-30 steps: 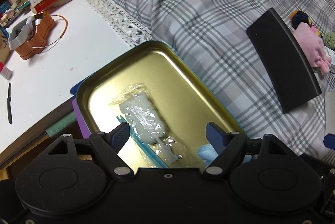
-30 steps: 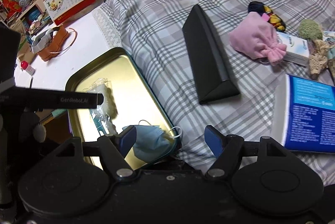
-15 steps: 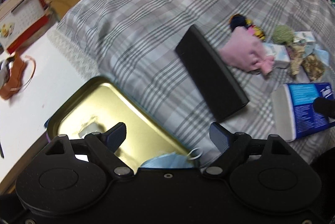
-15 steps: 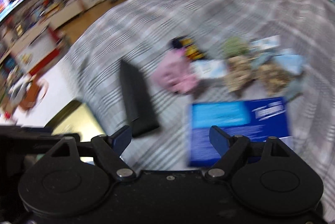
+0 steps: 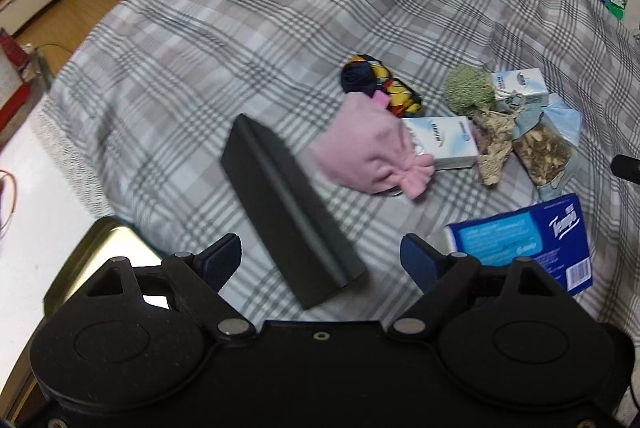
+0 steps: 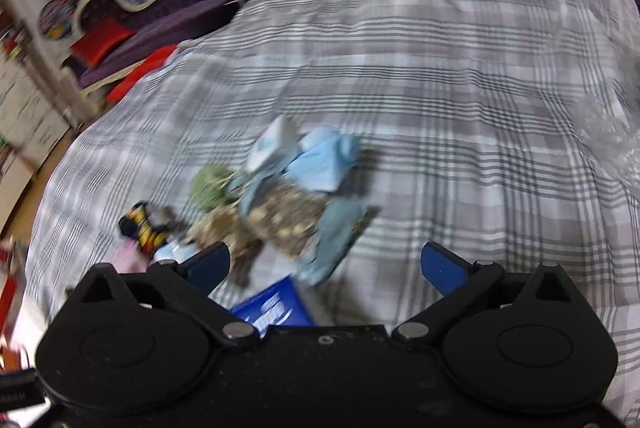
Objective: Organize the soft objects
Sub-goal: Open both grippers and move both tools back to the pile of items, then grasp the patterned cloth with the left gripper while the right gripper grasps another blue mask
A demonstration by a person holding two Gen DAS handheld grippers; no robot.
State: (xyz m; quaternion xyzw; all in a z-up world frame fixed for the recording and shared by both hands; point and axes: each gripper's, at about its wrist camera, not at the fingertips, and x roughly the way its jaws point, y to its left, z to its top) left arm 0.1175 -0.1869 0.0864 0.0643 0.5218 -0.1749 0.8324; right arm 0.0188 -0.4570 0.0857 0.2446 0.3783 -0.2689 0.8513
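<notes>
You have swung both empty grippers away from the gold tin [image 5: 100, 240], left gripper [image 5: 320, 260] apart, right gripper [image 6: 324, 268] opening toward, maybe, the blurry pile [image 6: 280, 196].

We see L wrist cam look steeply down over plaid bedspread [image 5: 248, 40] from near edge. R cam aims further along bed, blurred. Both share soft-item pile [image 5: 500, 124] [image 6: 280, 200], blue tissue pack [image 5: 520, 240] [image 6: 272, 308].

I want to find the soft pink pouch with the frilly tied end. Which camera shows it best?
The left wrist view shows it best: the soft pink drawstring pouch lies whole and fairly sharp on the grey checked bedspread. The right wrist view is blurred and shows only a pink sliver at its left edge, behind the gripper.
</notes>
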